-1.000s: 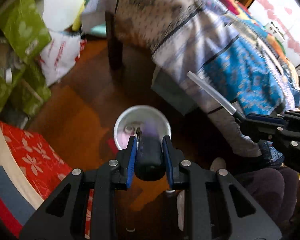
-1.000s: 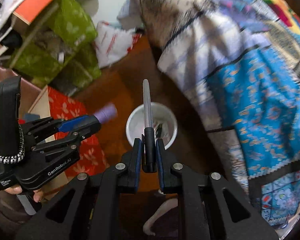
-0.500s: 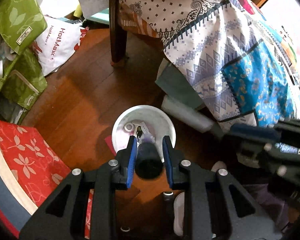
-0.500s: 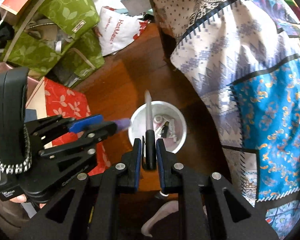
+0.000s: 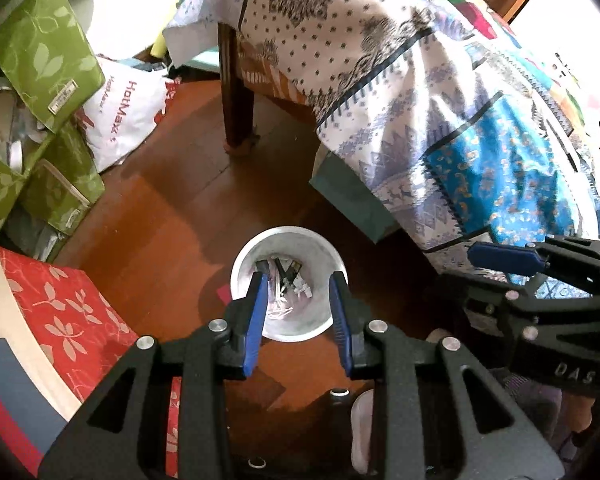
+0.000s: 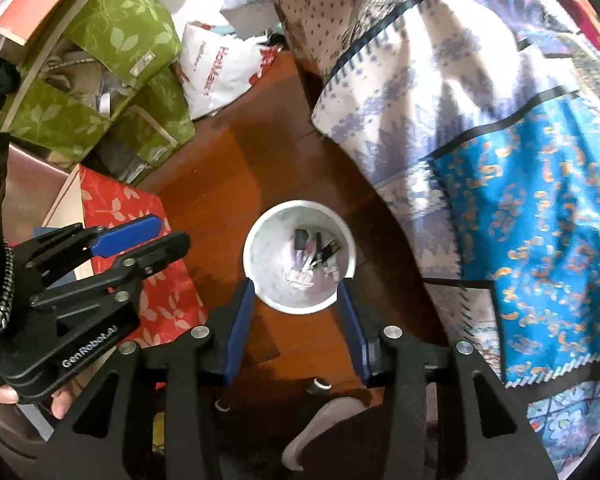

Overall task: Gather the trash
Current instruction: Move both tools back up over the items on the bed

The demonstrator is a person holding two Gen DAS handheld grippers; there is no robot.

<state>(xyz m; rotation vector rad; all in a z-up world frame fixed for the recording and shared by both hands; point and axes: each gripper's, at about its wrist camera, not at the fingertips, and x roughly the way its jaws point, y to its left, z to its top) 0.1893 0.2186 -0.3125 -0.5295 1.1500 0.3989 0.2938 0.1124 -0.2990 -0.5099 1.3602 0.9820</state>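
Observation:
A white round bin (image 5: 324, 256) stands on the wooden floor below both grippers, also in the right wrist view (image 6: 268, 240). Small trash pieces (image 5: 286, 280) lie at its bottom, dark and pale bits (image 6: 314, 258). My left gripper (image 5: 298, 280) is open and empty right above the bin. My right gripper (image 6: 298, 288) is open and empty above the bin's near rim. The right gripper also shows at the right of the left wrist view (image 5: 540, 276), and the left gripper shows at the left of the right wrist view (image 6: 100, 264).
A table leg (image 5: 238, 108) and a patterned cloth (image 5: 440, 100) hang close behind and right of the bin. Green bags (image 5: 40, 60), a white HotMax bag (image 5: 128, 112) and a red flowered box (image 5: 52, 320) crowd the left. A foot (image 6: 324, 420) is below.
Both grippers have opened. The purple-capped dark object left my left gripper and the pen left my right gripper; both now lie in the bin.

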